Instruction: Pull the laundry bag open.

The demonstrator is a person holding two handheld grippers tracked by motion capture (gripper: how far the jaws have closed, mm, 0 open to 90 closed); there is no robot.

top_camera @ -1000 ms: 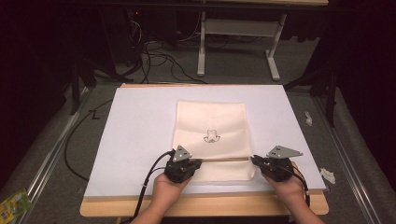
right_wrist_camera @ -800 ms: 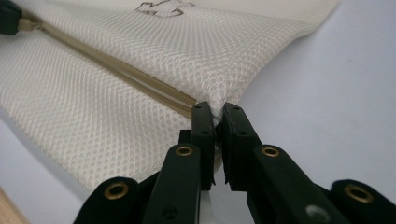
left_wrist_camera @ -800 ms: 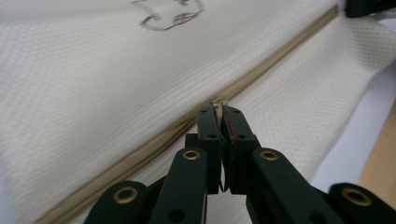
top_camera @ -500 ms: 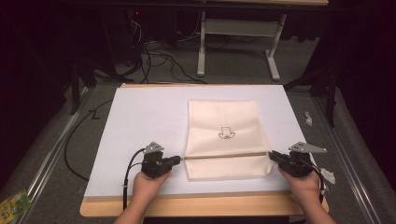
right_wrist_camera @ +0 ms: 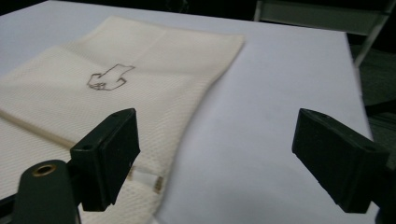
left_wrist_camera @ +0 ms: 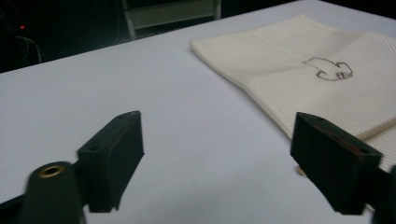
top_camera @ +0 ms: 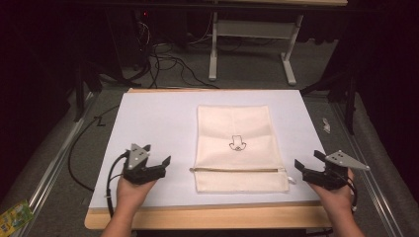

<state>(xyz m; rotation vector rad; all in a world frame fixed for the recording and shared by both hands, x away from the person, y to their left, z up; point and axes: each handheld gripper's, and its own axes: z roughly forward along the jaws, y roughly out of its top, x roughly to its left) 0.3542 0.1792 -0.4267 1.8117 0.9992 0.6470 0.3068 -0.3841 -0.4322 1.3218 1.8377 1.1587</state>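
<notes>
While both pairs of jaws stand spread wide and hold nothing, the cream mesh zipper pouch [top_camera: 238,148] lies flat on the white table [top_camera: 148,123] between them, apart from the left gripper [top_camera: 157,167] and just beside the right gripper [top_camera: 305,170].

Two bare forearms enter from the bottom edge, with no sleeves visible. Each hand carries a black handheld tool. The left gripper [top_camera: 157,165] has a blocky black body topped by a grey three-cornered plate, and a thin black cable loops away from it. The right gripper [top_camera: 307,165] is built the same, with its own grey triangular plate and a dark cable near the wrist. Up close, each has two flat, rectangular matte-black jaws. A brass-coloured ring sits in a rounded black part at the lower left.
</notes>
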